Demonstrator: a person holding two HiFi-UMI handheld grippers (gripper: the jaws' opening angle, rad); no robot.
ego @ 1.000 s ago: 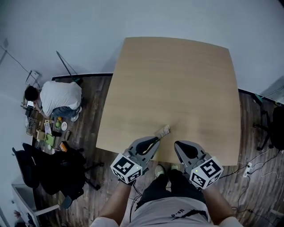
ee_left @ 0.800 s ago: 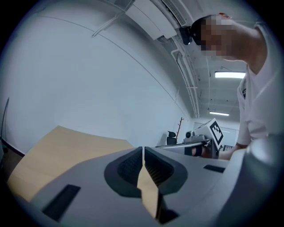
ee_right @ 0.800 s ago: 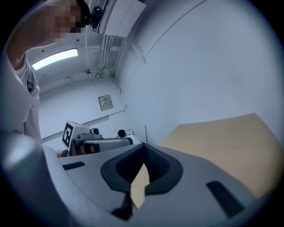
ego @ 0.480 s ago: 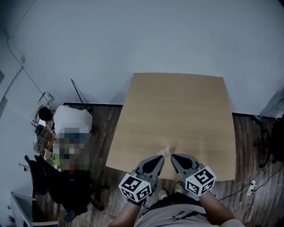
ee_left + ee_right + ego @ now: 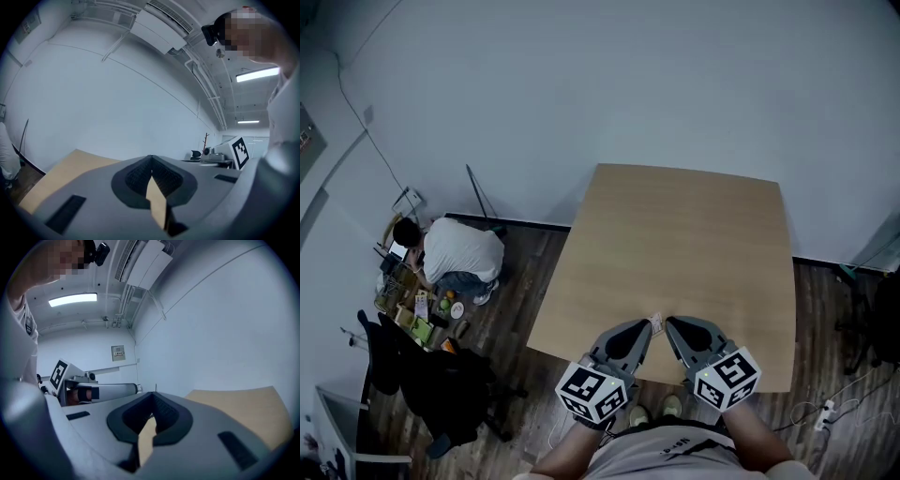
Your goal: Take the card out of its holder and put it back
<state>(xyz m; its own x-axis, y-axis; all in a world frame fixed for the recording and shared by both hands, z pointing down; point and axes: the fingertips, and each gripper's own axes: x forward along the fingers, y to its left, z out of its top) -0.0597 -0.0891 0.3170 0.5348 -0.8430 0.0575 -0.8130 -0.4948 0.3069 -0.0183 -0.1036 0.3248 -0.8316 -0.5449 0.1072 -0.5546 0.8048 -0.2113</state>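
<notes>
I hold both grippers together over the near edge of the table (image 5: 675,234), their tips meeting just inside that edge, towards the middle of it. Between the tips sits the card holder (image 5: 657,323), a small pale thing, lifted off the tabletop.

My left gripper (image 5: 649,326) comes in from the table's left. In the left gripper view its jaws are closed tight on a flat tan piece of the card holder (image 5: 158,206), which stands on edge between the ribbed black pads (image 5: 140,176). The left gripper (image 5: 151,161) points out across the table towards its far edge.

My right gripper (image 5: 668,324) comes in from the table's right. In the right gripper view its jaws are also pressed together on a flat tan piece (image 5: 146,444), again standing on edge between the pads (image 5: 164,411). The right gripper (image 5: 152,399) points towards the table's far side too. I cannot tell which of the two tan pieces is the card and which the sleeve, nor whether the card sits fully inside.

Off the table's left side, on the dark wooden floor (image 5: 516,281), a person (image 5: 459,251) in a white top crouches beside a clutter of small things (image 5: 422,305). Nearer the table's near left corner stands a black chair (image 5: 441,384).
</notes>
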